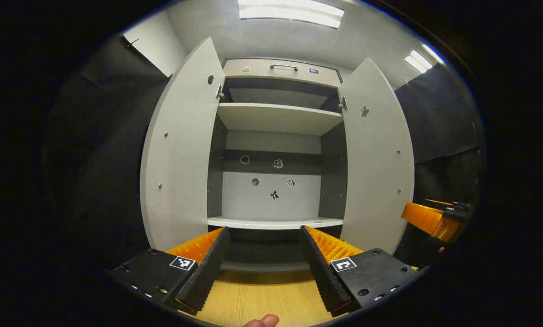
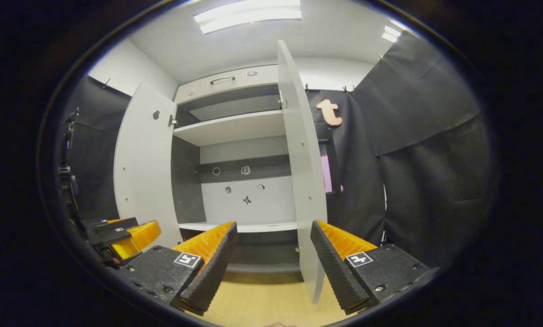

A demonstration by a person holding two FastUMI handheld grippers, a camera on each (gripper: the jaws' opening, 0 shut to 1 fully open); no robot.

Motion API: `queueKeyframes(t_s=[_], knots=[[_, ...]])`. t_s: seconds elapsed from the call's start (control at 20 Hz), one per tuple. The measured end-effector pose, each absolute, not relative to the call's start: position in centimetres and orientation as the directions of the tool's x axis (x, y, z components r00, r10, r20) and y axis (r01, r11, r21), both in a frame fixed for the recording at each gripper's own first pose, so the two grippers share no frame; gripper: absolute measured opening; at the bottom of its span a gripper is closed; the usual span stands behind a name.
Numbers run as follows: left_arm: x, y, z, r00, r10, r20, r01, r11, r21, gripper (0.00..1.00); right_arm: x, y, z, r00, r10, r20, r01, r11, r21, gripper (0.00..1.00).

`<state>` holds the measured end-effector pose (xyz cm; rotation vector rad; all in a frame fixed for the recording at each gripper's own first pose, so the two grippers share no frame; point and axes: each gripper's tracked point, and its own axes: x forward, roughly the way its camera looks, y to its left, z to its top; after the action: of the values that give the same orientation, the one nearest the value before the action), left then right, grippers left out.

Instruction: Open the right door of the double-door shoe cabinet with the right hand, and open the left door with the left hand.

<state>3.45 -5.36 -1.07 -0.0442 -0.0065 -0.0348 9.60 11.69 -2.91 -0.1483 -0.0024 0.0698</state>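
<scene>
The left gripper (image 1: pixel 264 259) and the right gripper (image 2: pixel 273 259) both have their fingers apart and hold nothing, above the wooden floor (image 1: pixel 262 295). Behind them stands the shoe cabinet (image 1: pixel 278 118), its left door (image 1: pixel 180 150) and right door (image 1: pixel 376 154) both swung open.

Each gripper carries two long wedge-shaped fingers with ribbed, sawtooth inner faces, set on flat black blocks. On the left gripper (image 1: pixel 264 265) each block bears a small square black-and-white marker (image 1: pixel 182 262) and a row of round screws (image 1: pixel 363 292) along its outer edge. The right gripper (image 2: pixel 273 263) has the same build, with a square marker (image 2: pixel 359 259) and screws (image 2: pixel 380 287) on its blocks
</scene>
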Motion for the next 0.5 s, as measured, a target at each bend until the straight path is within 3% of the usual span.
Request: queueKeyframes(t_s=[0.5], knots=[[3.61, -5.33, -1.49, 0.999, -0.034, 0.0, 0.034, 0.998, -0.044, 0.92, 9.91, 11.63, -3.14, 0.998, 0.066, -0.01, -0.067, 0.987, -0.146, 1.0]])
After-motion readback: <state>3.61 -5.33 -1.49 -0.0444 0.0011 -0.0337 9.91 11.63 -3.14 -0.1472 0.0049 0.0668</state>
